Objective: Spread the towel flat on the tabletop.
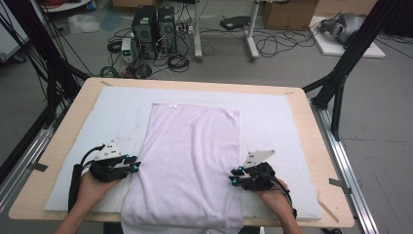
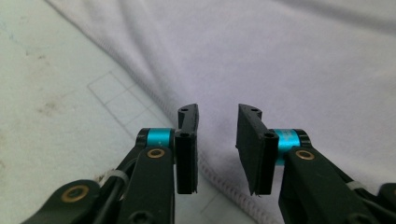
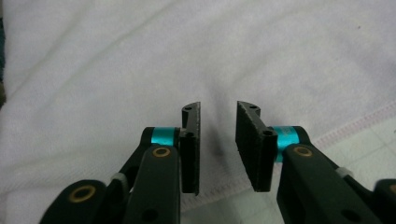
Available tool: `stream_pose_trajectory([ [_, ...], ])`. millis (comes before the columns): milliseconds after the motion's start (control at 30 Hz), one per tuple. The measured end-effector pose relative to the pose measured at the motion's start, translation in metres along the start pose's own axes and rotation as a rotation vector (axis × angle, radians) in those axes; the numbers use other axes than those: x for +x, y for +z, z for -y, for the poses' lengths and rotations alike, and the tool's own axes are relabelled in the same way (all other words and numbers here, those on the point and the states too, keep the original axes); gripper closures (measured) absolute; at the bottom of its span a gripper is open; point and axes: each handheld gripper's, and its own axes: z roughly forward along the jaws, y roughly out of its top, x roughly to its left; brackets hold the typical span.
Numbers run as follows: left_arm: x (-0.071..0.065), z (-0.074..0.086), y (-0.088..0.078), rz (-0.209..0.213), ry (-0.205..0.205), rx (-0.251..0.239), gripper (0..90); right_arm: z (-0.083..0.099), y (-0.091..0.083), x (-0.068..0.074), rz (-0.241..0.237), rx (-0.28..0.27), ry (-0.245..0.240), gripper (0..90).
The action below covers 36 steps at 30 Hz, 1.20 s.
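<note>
Lilac towel [image 1: 192,161] lies centre frame between my left gripper [image 1: 130,165] and right gripper [image 1: 237,176], each narrowly parted over an edge, gripping nothing.

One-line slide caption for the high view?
Two hand-held tongs, left and right, open at opposite side hems of a pale lilac folded cloth on the white-matted table.

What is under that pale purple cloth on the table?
The cloth lies on a light grey mat, which sits on the wooden table. The mat shows around its far end and both sides. Whatever lies directly beneath the cloth is covered; its near end hangs over the table edge.
</note>
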Motion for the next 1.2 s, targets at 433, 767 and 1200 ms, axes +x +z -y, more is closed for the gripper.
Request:
stream_pose_trajectory([
  [433, 0.004, -0.014, 0.010, 0.064, -0.017, -0.061, 49.8, -0.009, -0.004, -0.012, 0.050, -0.111, 0.041, 48.4],
  [767, 0.011, -0.021, 0.014, 0.050, 0.007, -0.018, 45.6, -0.020, -0.004, -0.026, 0.051, -0.103, 0.058, 36.0],
  [1200, 0.029, -0.052, 0.016, 0.041, -0.006, -0.044, 45.8, -0.047, -0.005, -0.048, 0.050, -0.112, 0.055, 31.4],
])
